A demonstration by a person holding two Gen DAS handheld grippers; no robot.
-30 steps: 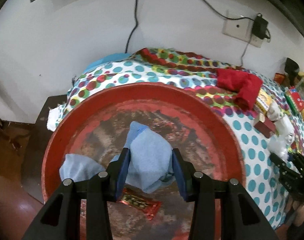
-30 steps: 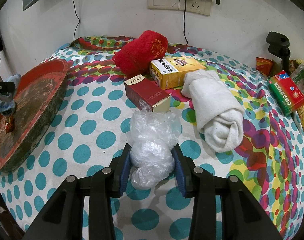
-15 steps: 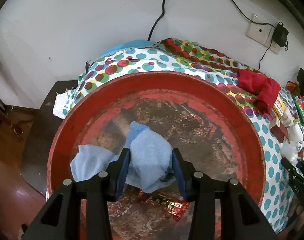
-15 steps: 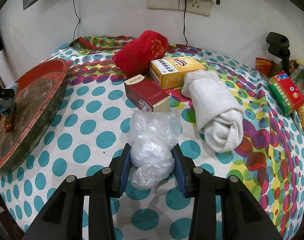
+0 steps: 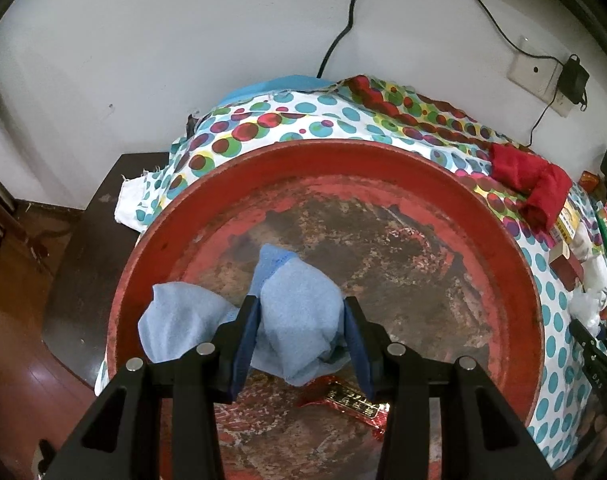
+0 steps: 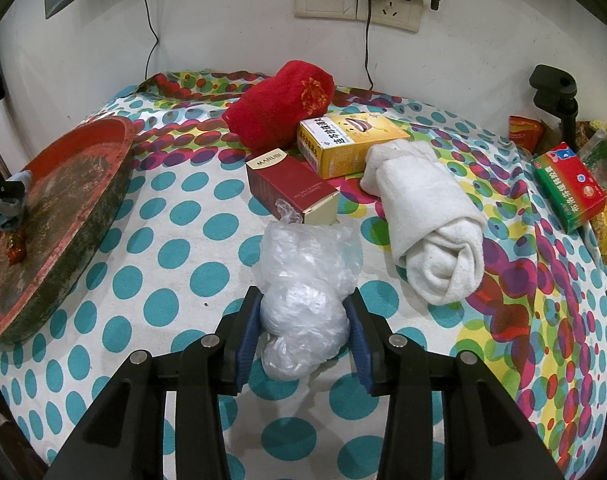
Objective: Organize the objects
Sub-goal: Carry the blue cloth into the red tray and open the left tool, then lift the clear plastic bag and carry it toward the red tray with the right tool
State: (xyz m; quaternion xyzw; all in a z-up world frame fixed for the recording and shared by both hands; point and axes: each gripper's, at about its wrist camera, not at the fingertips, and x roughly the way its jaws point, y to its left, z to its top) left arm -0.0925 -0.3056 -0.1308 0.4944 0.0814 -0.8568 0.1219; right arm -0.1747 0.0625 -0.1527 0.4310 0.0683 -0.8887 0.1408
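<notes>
Landmark: round red tray point(image 5: 499, 240), worn and dark across its floor, set on a table under a polka-dot cloth point(image 6: 163, 240) at the cloth's left end.

1. Left gripper point(image 5: 301, 338). Clenched on a light blue cloth point(image 5: 299, 316), both blue pads pressed into the bunched fabric. The cloth hangs over the near part of the tray; a loose flap spreads toward the tray's left rim. Whether its lower edge touches the tray floor cannot be told.

2. Red and gold foil packet point(image 5: 349, 398). Lies flat on the tray floor, just below the held cloth, near the tray's front edge.

3. Right gripper point(image 6: 303, 328). Well to the right of the tray, over the dotted cloth. Its jaws are opening, with a crumpled clear plastic bag point(image 6: 303, 292) between them (the pads look to be against the bag's sides still). The bag rests on the cloth.

4. Dark red carton point(image 6: 291, 190). Lying on its side, beyond the plastic bag and touching its upper crinkle, right of the tray.

5. Yellow carton point(image 6: 349, 142). Behind the dark red carton, farther from the tray.

6. Rolled red towel point(image 6: 279, 110). Behind both cartons, toward the wall, leaning on the yellow one.

7. Rolled white towel point(image 6: 427, 224). Right of the cartons, farther from the tray than the bag.

8. Green and red carton point(image 6: 569, 186). At the cloth's far right edge, the item farthest from the tray.
</notes>
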